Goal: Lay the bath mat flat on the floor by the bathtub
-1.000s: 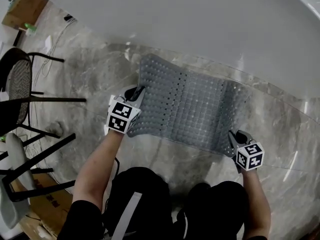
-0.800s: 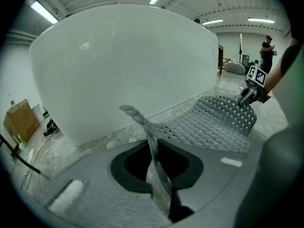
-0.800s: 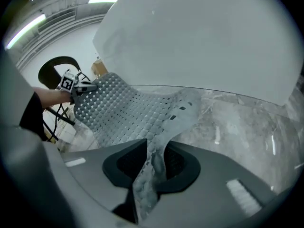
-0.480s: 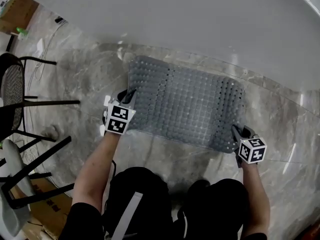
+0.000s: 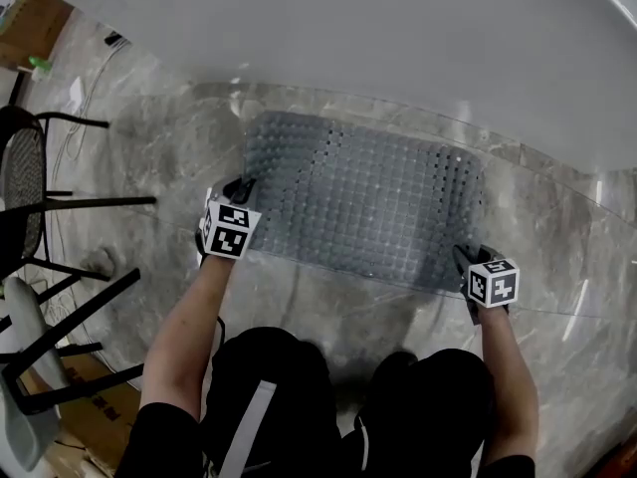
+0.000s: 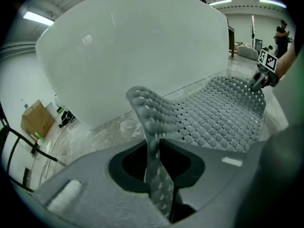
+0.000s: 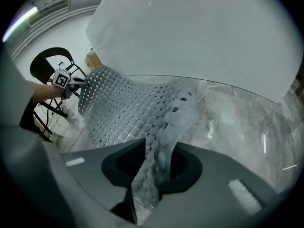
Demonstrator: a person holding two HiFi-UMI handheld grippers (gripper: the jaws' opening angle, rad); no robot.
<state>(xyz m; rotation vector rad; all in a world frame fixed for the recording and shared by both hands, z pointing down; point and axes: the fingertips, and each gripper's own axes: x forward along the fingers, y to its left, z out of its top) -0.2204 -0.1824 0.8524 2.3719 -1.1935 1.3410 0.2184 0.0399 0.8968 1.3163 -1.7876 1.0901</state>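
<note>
The grey studded bath mat (image 5: 368, 202) lies spread on the marble floor beside the white bathtub (image 5: 398, 48). My left gripper (image 5: 242, 185) is at its near left corner, low over the floor. In the left gripper view that corner (image 6: 152, 122) stands up between the jaws, and the left gripper (image 6: 159, 160) is shut on it. My right gripper (image 5: 460, 257) is at the near right corner. Its jaws have just been opening. In the right gripper view the curled corner (image 7: 164, 127) still sits loosely between the jaws of the right gripper (image 7: 154, 163).
Black chairs (image 5: 40, 207) stand at the left, with a cardboard box (image 5: 35, 18) and cables beyond them. The tub wall (image 7: 199, 37) runs along the mat's far edge. The person's dark-clothed knees (image 5: 289, 386) are just behind the mat's near edge.
The mat has come down from a rumpled, lifted shape to lie flat and wider on the floor. Both grippers sank with its near corners, the left one shifting left.
</note>
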